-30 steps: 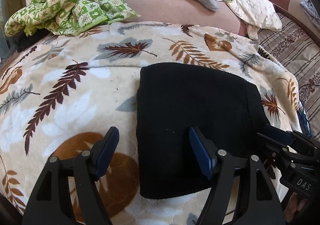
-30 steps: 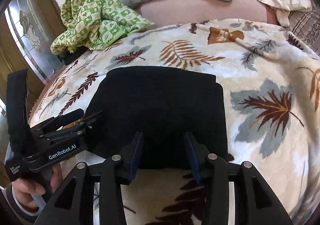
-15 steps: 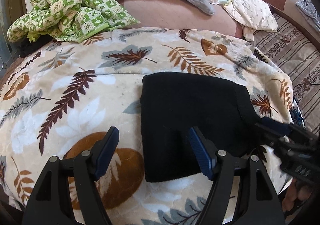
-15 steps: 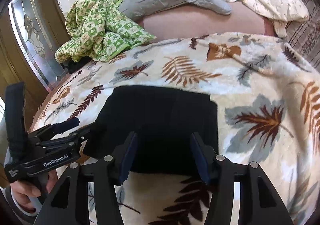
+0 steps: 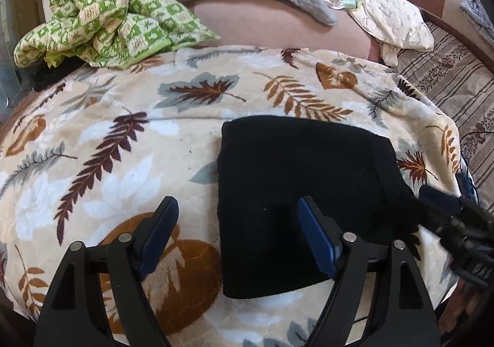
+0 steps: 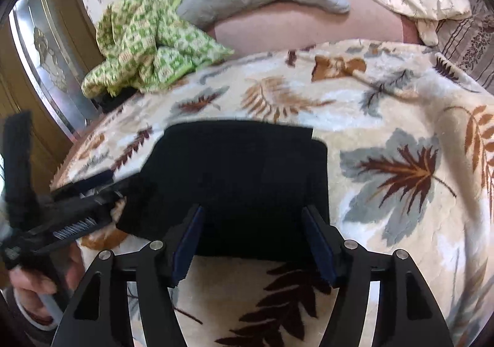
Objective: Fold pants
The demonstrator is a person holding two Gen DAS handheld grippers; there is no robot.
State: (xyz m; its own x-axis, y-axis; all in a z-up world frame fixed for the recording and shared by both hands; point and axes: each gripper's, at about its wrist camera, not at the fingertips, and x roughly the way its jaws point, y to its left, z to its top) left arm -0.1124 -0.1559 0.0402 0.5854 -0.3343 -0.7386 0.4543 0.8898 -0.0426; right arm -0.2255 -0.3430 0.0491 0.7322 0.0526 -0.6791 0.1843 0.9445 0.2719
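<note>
Both grippers had drawn back and spread wider since a second earlier, the left gripper (image 5: 236,235) and right gripper (image 6: 253,242) empty above the folded black pants (image 5: 296,180) on the leaf-print blanket (image 5: 123,143); folding looked finished, needing only withdrawal.

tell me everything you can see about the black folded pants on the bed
The black folded pants look like soft, matte, slightly fuzzy fabric, folded into a compact, roughly rectangular stack with layered edges at one side. They lie flat on the leaf-print fleece blanket. Both grippers are open; whether either touches them can't be told.
</note>
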